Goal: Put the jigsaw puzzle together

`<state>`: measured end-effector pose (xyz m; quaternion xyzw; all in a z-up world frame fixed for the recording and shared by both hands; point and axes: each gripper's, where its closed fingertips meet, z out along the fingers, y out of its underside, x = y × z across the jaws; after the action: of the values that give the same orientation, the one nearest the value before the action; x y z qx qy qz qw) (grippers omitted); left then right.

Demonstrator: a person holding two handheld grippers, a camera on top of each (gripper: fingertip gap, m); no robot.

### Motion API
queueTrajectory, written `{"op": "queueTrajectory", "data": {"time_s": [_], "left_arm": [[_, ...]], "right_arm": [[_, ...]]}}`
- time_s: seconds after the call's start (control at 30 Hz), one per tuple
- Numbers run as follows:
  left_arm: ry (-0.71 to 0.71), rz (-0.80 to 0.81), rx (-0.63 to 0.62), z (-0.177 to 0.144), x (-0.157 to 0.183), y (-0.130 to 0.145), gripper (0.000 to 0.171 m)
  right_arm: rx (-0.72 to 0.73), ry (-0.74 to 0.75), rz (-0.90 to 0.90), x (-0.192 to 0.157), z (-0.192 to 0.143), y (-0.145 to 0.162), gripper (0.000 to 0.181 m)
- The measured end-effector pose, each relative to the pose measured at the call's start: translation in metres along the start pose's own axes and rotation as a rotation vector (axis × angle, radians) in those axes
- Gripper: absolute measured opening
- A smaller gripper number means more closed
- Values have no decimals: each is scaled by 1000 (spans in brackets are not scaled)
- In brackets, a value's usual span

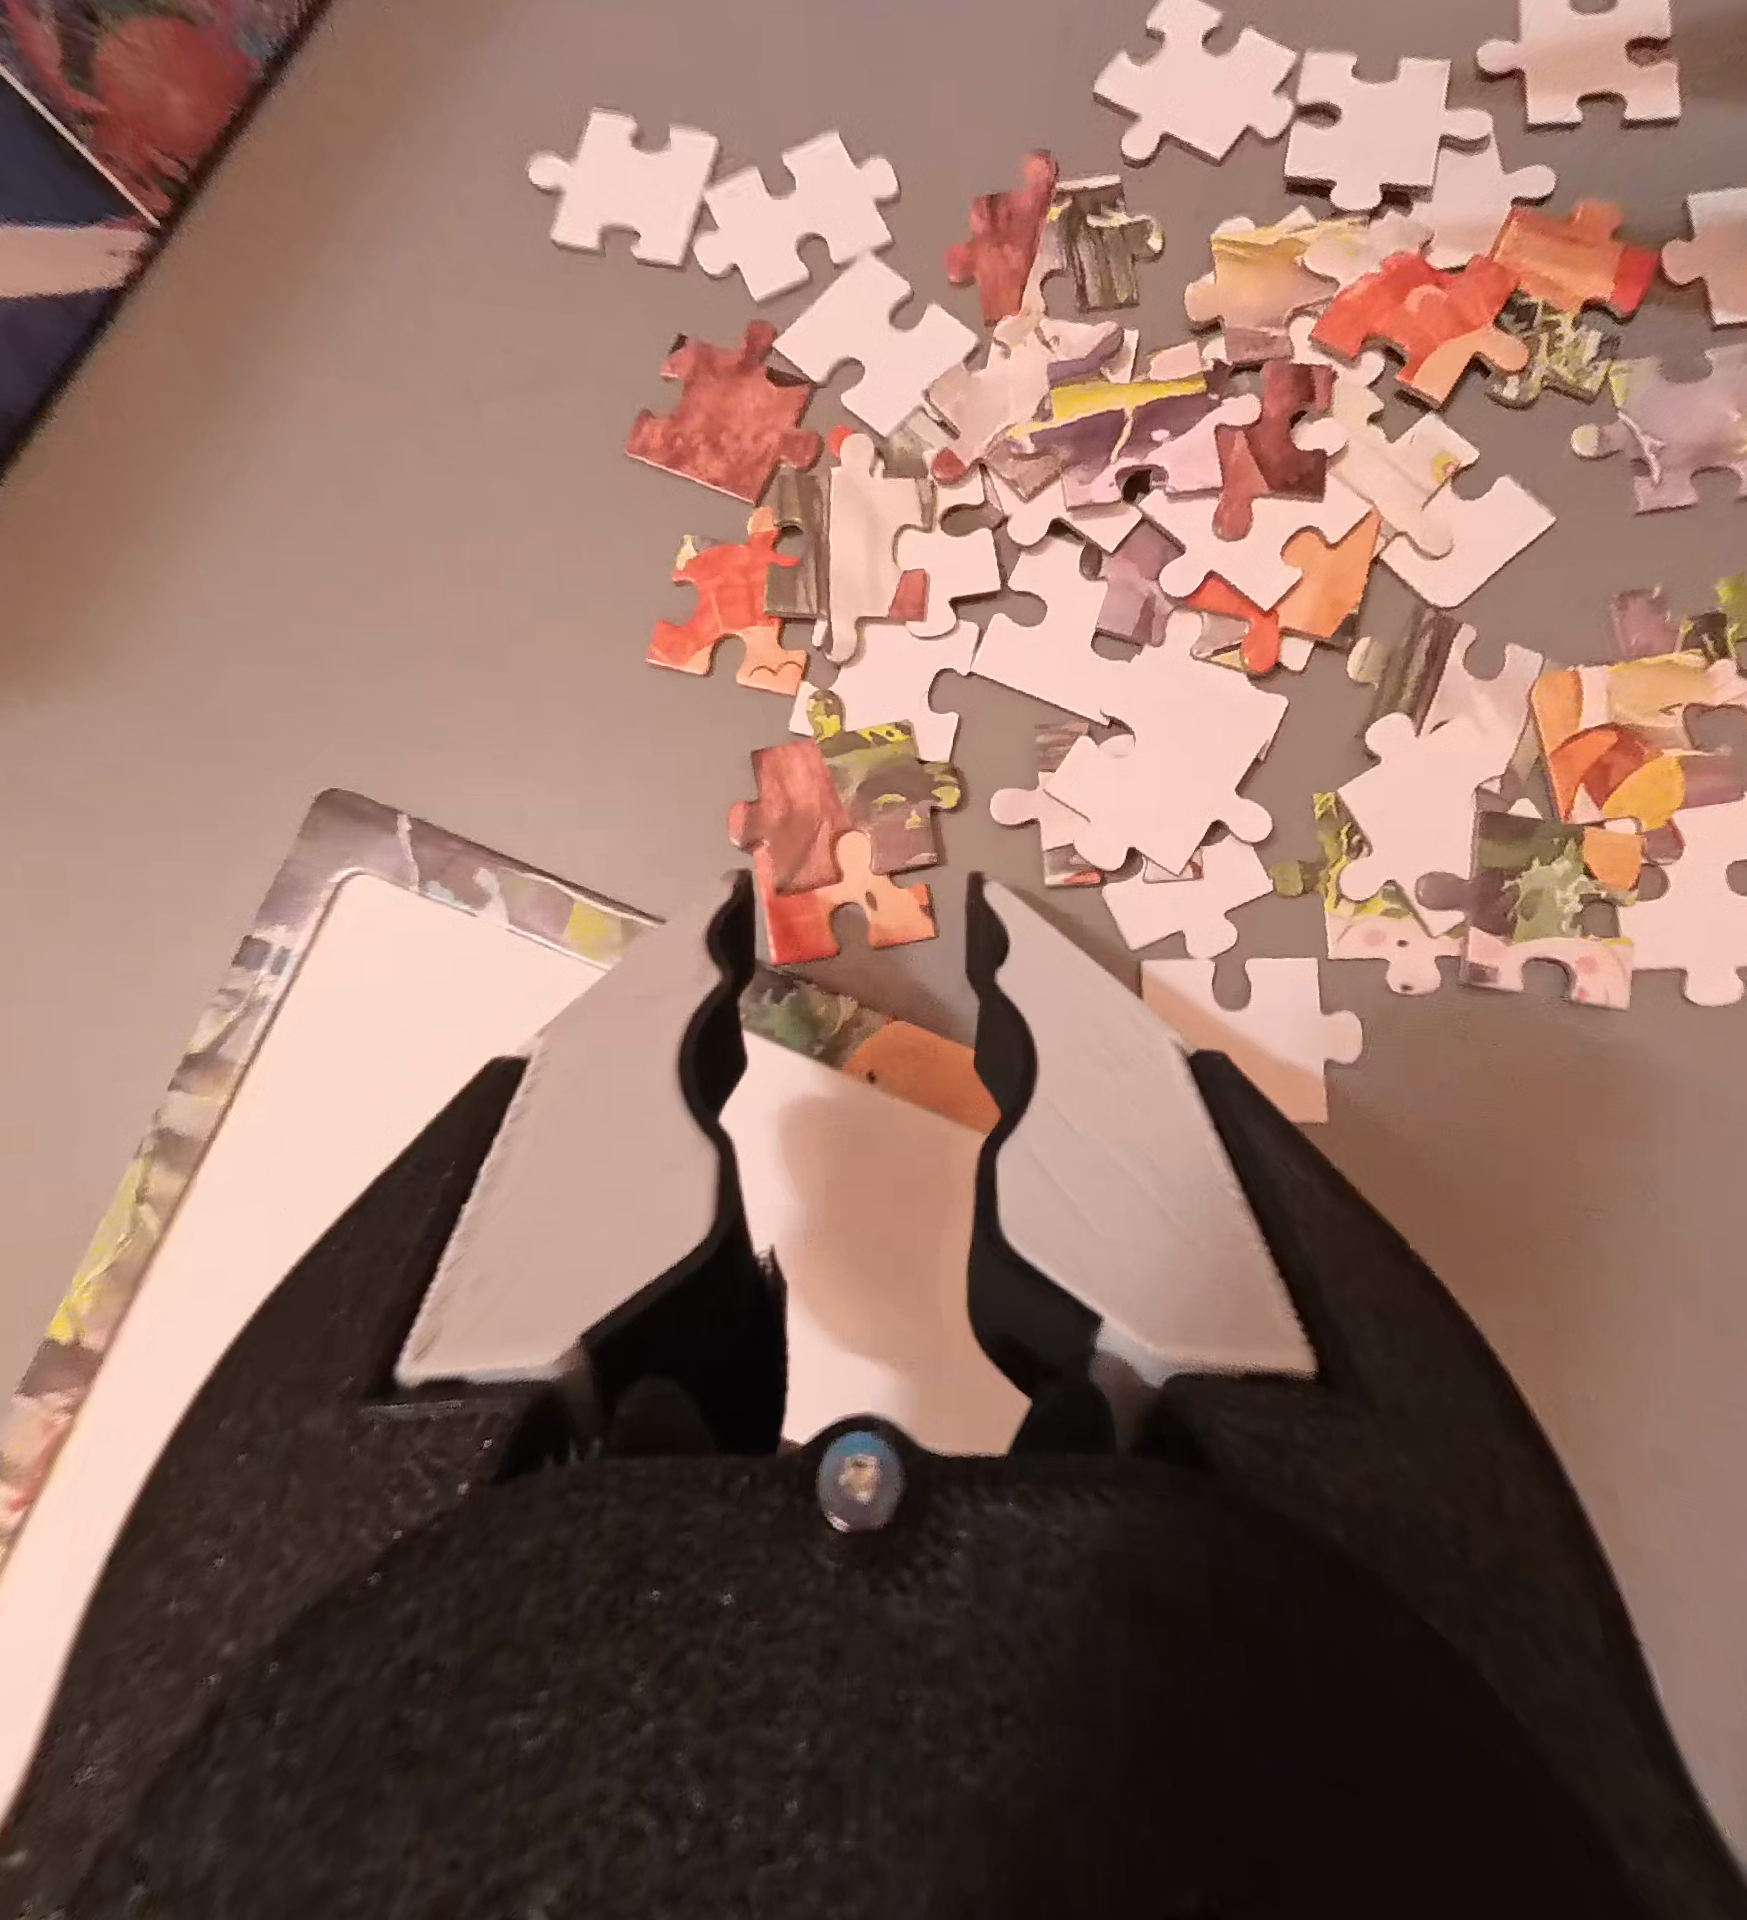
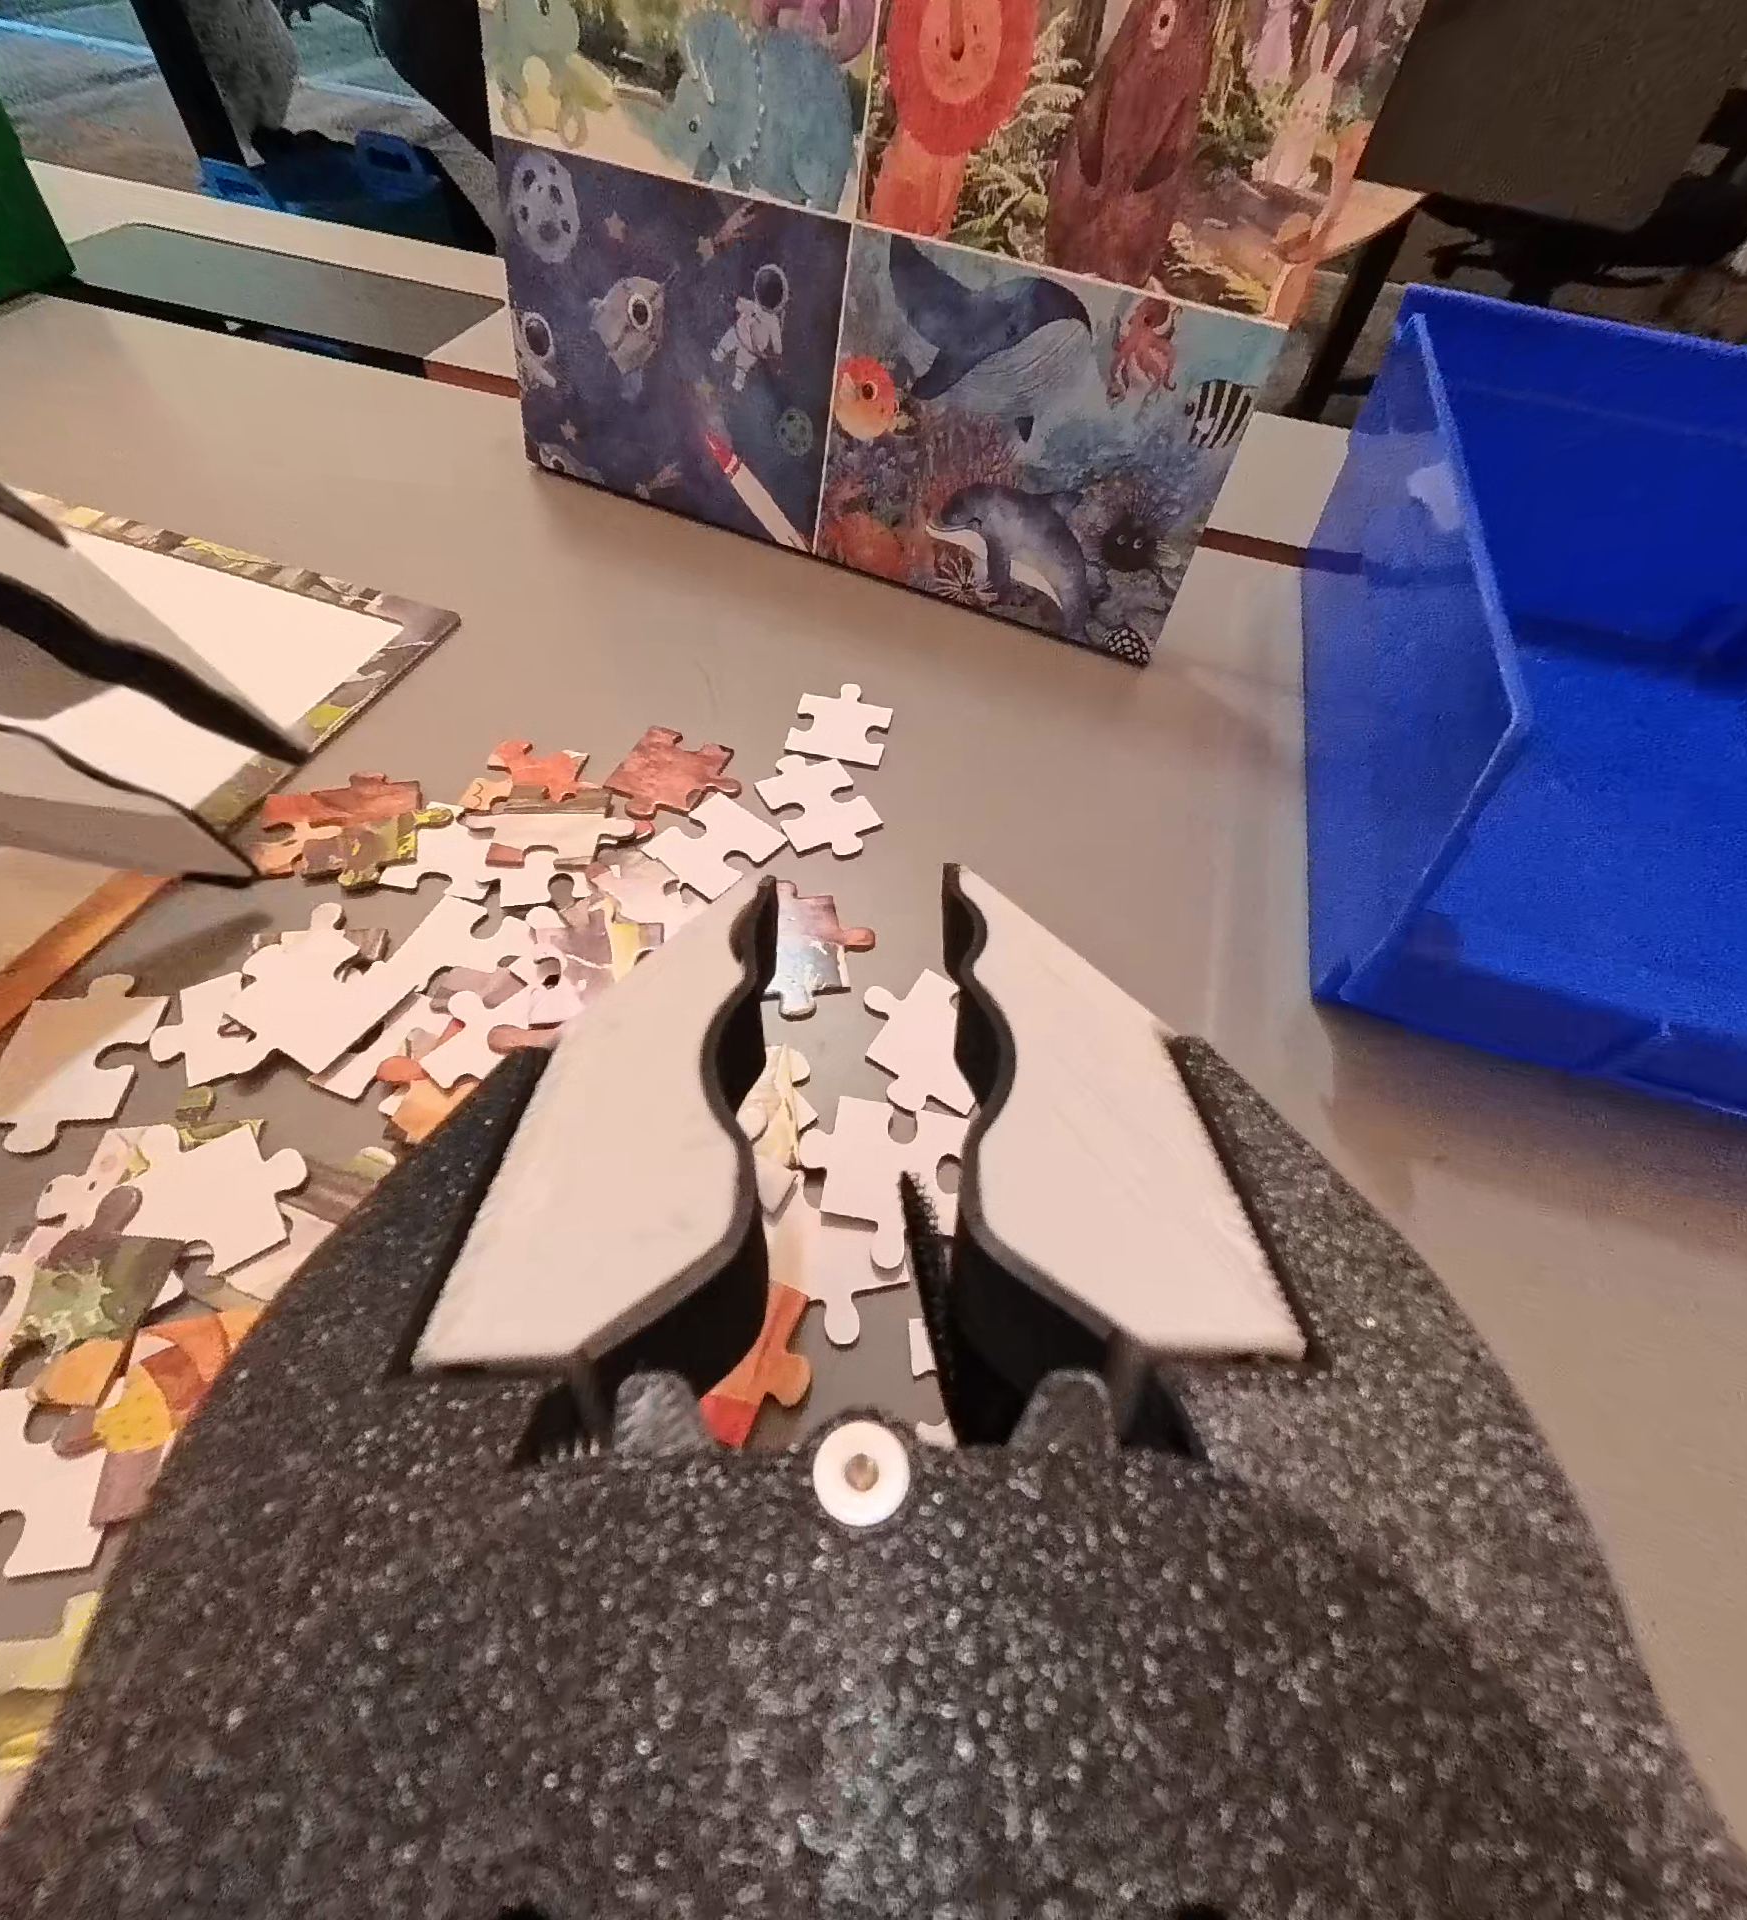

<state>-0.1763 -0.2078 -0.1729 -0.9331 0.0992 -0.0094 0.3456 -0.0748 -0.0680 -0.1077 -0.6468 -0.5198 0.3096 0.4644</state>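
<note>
Dozens of loose jigsaw pieces (image 1: 1160, 540) heaped mid-table beside the puzzle tray (image 1: 412, 997); thin, light, stiff card, likely best pinched by an edge. Left gripper (image 1: 858, 894) and right gripper (image 2: 858, 883): both spread, empty.

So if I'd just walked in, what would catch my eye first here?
Probably the heap of puzzle pieces scattered on the grey table, many lying white side up. Beside it lies the puzzle tray, its white middle bare, with the open left gripper above its corner. Farther back stand a colourful picture box and, to the right, a bright blue bin.
</note>
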Motion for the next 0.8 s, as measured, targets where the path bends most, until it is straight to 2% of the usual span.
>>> {"op": "queueTrajectory", "data": {"time_s": [0.13,0.23,0.3,0.4,0.5,0.7,0.8], "left_arm": [[31,-51,-35,8,8,3,39],[128,-30,5,11,38,-6,38],[99,-4,4,14,43,-10,38],[14,-32,32,5,29,-15,38],[-76,-34,24,-1,6,-8,39],[-24,-59,-34,12,-3,2,40],[5,-76,-34,13,1,1,32]], "right_arm": [[-8,-13,5,-1,2,2,32],[-17,-22,8,-2,3,3,32],[-29,-27,8,-3,4,5,32],[-31,-30,7,-4,5,6,32],[-41,-34,7,-5,6,7,32],[-68,-40,-12,-8,9,12,32],[-74,-44,-11,-8,9,13,32]]}}
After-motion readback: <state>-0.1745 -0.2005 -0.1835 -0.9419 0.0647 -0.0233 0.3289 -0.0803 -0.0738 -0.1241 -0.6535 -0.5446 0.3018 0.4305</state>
